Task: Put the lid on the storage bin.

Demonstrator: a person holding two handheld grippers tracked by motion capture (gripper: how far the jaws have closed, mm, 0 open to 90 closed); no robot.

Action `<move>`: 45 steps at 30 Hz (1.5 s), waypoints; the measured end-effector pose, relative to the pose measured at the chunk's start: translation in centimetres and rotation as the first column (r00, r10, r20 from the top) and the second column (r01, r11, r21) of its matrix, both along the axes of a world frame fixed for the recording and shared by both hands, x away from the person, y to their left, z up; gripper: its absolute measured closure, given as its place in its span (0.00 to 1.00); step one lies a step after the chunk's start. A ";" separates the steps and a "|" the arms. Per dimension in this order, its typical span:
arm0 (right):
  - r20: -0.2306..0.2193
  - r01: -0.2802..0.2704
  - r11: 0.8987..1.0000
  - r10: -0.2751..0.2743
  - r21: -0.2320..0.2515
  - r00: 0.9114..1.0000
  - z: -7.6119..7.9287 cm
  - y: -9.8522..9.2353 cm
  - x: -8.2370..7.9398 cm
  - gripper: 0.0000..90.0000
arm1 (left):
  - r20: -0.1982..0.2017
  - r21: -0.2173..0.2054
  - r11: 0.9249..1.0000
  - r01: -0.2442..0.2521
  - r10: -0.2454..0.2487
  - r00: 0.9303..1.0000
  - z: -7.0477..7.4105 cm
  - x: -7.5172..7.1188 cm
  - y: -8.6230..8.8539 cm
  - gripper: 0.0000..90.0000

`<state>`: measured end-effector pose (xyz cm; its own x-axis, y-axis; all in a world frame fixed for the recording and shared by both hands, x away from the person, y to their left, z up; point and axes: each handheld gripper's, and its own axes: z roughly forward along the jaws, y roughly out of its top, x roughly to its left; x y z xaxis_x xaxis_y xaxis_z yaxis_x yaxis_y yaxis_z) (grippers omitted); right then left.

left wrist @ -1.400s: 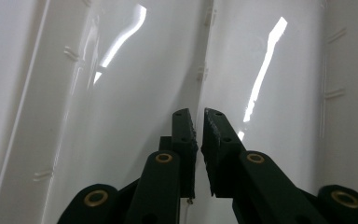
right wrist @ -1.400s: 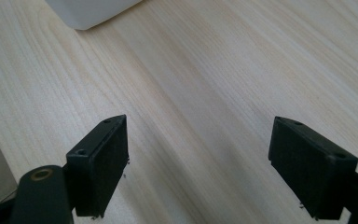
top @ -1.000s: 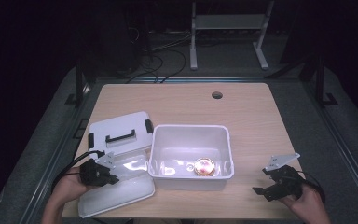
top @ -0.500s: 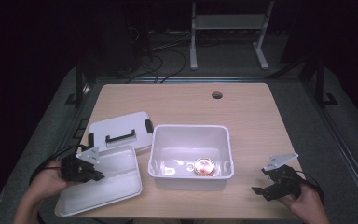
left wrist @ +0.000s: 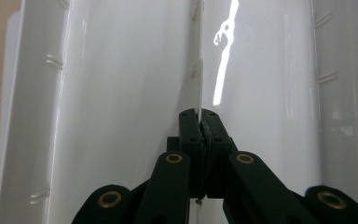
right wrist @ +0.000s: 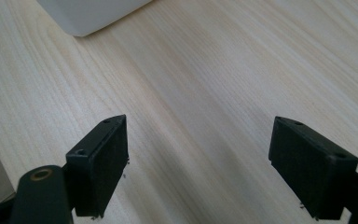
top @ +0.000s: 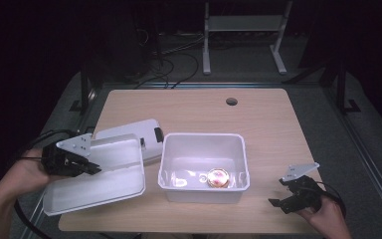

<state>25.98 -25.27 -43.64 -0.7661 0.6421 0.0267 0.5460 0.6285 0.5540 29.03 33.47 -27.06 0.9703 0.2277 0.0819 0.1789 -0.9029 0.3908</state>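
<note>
While the left claw [top: 87,167] is clamped on the thin edge of a shallow white plastic tray-like lid [top: 104,172], the lid hangs lifted and tilted over the near-left corner of the pale wooden counter [top: 268,129], part of it past the counter edge. In the left gripper view the jaws meet on a bare sliver of rim [left wrist: 198,70]; that is all that holds it.

Risks, near to far:
- Grip is narrow and at 1 end. The far end of the lid could sag or swing, and glossy plastic may slide out of the pads; a drop here likely goes to the floor.
- Right claw [top: 283,199] rests near the front-right corner, jaws apart, nothing between them, well apart from the lid. No second support if the lid twists.
- Deep white plastic tub [top: 204,167] sits just beside the lid, with a small round gold-rimmed object [top: 218,178] on its floor. A tilted approach could catch the tub rim and shove it.
- Second white lid with black handle [top: 139,134] lies behind, near enough to get knocked.
</note>
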 end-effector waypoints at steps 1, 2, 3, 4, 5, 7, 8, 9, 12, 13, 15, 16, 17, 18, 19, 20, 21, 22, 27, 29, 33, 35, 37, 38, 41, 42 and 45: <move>0.000 0.000 1.000 0.000 0.000 1.000 0.0 0.0 0.0 0.21 | 0.005 -0.002 1.000 0.004 -0.004 1.000 0.4 0.0 -0.2 0.99; 0.000 -0.001 1.000 0.001 0.000 1.000 0.0 0.0 0.0 0.21 | 0.006 -0.007 1.000 0.011 -0.011 1.000 0.9 0.1 -0.5 0.99; -0.002 0.000 1.000 0.000 0.000 1.000 0.0 0.0 0.0 0.21 | 0.011 -0.012 1.000 0.020 -0.020 1.000 1.4 0.1 -0.9 0.99; -0.004 0.001 1.000 -0.001 0.000 1.000 0.0 0.1 0.0 0.21 | 0.015 -0.016 1.000 0.026 -0.026 1.000 1.6 0.2 -1.2 0.99; -0.004 -0.001 1.000 0.001 -0.001 1.000 -0.1 0.1 0.0 0.21 | 0.018 -0.026 0.999 0.046 -0.046 0.999 2.2 0.4 -2.1 0.99; -0.003 -0.003 1.000 0.002 -0.002 1.000 -0.1 0.1 0.0 0.21 | 0.023 -0.028 0.998 0.053 -0.053 0.998 2.4 0.5 -2.7 0.99; -0.002 -0.004 1.000 0.004 -0.003 1.000 -0.1 0.1 0.0 0.21 | 0.028 -0.026 0.997 0.069 -0.068 0.997 2.6 0.6 -3.2 0.99; -0.003 -0.005 1.000 0.005 -0.003 1.000 -0.1 0.2 0.0 0.21 | 0.032 -0.025 0.996 0.081 -0.080 0.996 2.7 0.8 -3.8 0.99; -0.003 -0.005 1.000 0.005 -0.002 1.000 -0.1 0.1 0.1 0.21 | 0.024 -0.028 0.993 0.113 -0.113 0.993 2.9 1.6 -6.1 0.99; -0.003 -0.005 1.000 0.005 -0.002 1.000 -0.1 0.1 0.1 0.21 | 0.024 -0.028 0.993 0.113 -0.113 0.993 2.9 1.6 -6.1 0.99; -0.004 -0.005 1.000 0.005 -0.001 1.000 -0.1 0.1 0.1 0.21 | 0.014 -0.026 0.991 0.128 -0.127 0.992 2.9 2.3 -7.4 0.99; -0.004 -0.005 1.000 0.005 -0.002 1.000 -0.1 0.1 0.1 0.21 | 0.010 -0.026 0.991 0.131 -0.131 0.991 2.9 2.4 -7.7 0.99; -0.004 -0.006 1.000 0.006 -0.001 1.000 -0.1 0.1 0.1 0.21 | 0.008 -0.027 0.991 0.134 -0.134 0.991 2.8 2.6 -8.2 0.99; -0.004 -0.006 1.000 0.006 -0.002 1.000 -0.1 0.1 0.1 0.21 | 0.004 -0.029 0.990 0.140 -0.140 0.990 2.7 2.8 -8.8 0.99; -0.004 -0.007 1.000 0.007 -0.002 1.000 -0.1 0.1 0.1 0.21 | 0.000 -0.028 0.989 0.146 -0.146 0.989 2.7 3.0 -9.1 0.99; -0.005 -0.008 1.000 0.008 -0.002 1.000 -0.2 0.1 0.1 0.21 | -0.005 -0.028 0.989 0.148 -0.148 0.989 2.6 3.1 -9.6 0.99; -0.005 -0.008 1.000 0.008 -0.002 1.000 -0.2 0.1 0.1 0.21 | -0.007 -0.029 0.988 0.153 -0.153 0.988 2.6 3.4 -10.0 0.99; -0.006 -0.008 1.000 0.008 -0.002 1.000 -0.2 0.1 0.1 0.21 | -0.011 -0.029 0.988 0.155 -0.155 0.988 2.5 3.6 -10.4 0.99; -0.006 -0.012 1.000 0.012 -0.001 1.000 -0.2 0.2 0.1 0.21 | -0.026 -0.043 0.986 0.164 -0.165 0.986 2.2 4.6 -12.4 0.99; -0.004 -0.011 1.000 0.011 0.000 1.000 -0.2 0.1 0.1 0.21 | -0.028 -0.041 0.985 0.168 -0.170 0.985 2.0 4.9 -13.1 0.99; -0.006 -0.009 1.000 0.009 0.006 1.000 -0.1 0.0 0.0 0.21 | -0.033 -0.049 0.983 0.179 -0.180 0.983 1.6 5.5 -14.6 0.99; -0.003 -0.010 1.000 0.010 0.007 1.000 -0.1 0.0 0.0 0.21 | -0.030 -0.049 0.982 0.183 -0.185 0.982 1.5 5.7 -15.4 0.99; -0.002 -0.007 1.000 0.007 0.010 1.000 0.0 0.0 0.0 0.21 | -0.036 -0.062 0.981 0.182 -0.184 0.982 1.3 6.0 -16.2 0.99; -0.001 -0.008 1.000 0.008 0.011 1.000 0.0 0.0 0.0 0.21 | -0.036 -0.067 0.981 0.181 -0.183 0.982 1.1 6.0 -16.5 0.99; 0.001 -0.009 1.000 0.009 0.010 1.000 0.0 0.0 0.0 0.21 | -0.037 -0.070 0.979 0.190 -0.193 0.981 0.7 6.3 -17.7 0.99; 0.000 -0.008 1.000 0.008 0.011 1.000 0.0 0.0 0.0 0.21 | -0.039 -0.068 0.978 0.197 -0.200 0.979 0.6 6.4 -18.3 0.99; 0.003 -0.005 1.000 0.005 0.016 1.000 0.1 -0.1 -0.1 0.21 | -0.041 -0.068 0.976 0.208 -0.211 0.977 0.2 6.6 -19.4 0.99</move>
